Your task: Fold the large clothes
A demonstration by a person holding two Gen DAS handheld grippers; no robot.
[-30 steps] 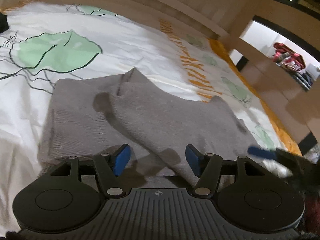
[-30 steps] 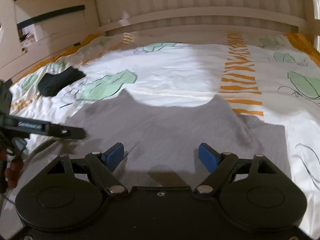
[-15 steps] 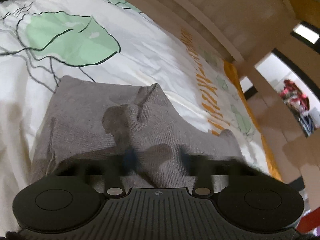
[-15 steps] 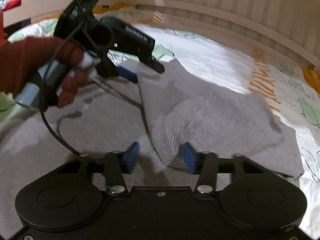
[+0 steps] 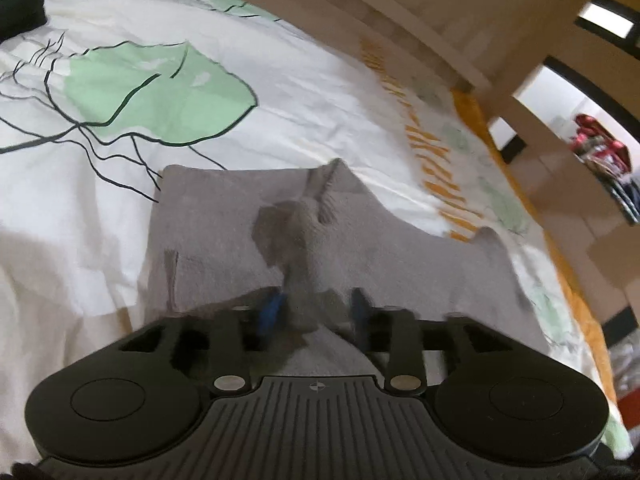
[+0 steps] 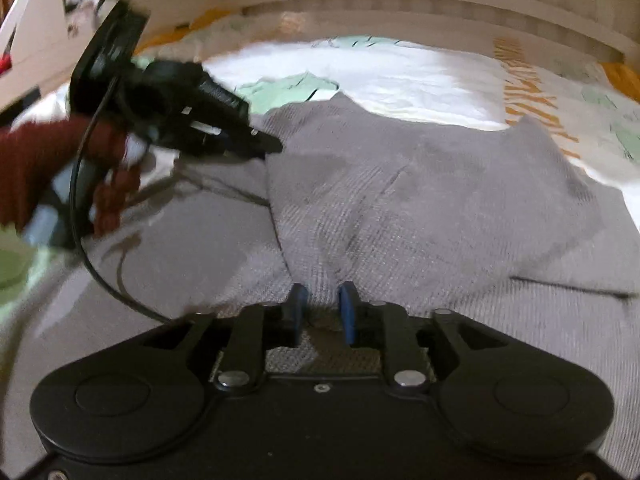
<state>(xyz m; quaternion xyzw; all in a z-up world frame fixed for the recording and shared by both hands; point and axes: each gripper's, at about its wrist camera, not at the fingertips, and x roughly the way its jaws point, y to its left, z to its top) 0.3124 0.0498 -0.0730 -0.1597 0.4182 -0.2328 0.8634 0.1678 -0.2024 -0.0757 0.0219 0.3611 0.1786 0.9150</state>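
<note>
A grey knitted garment (image 5: 400,264) lies spread on the bed, partly folded over itself. My left gripper (image 5: 316,308) hangs low over its near edge. Its jaws are opening, and a raised fold of the grey knit sits bunched between the blue pads (image 5: 272,312), which still touch it. My right gripper (image 6: 323,308) is also down on the garment (image 6: 440,200). Its jaws are opening too, though the pads (image 6: 348,312) stand close together and pinch a ridge of the cloth. In the right wrist view the left gripper (image 6: 268,146) shows at the left, blurred, held by a hand in a dark red sleeve (image 6: 36,168).
The bed cover (image 5: 280,92) is white with green leaf prints and orange stripes. A dark bundle (image 5: 20,12) lies at its far left corner. A pale wooden bed frame (image 5: 400,8) runs along the far side, and a cable (image 6: 92,264) hangs from the left gripper.
Both grippers have sunk onto the grey garment and their pads have drawn in around folds of it. The left gripper has swung into the right wrist view.
</note>
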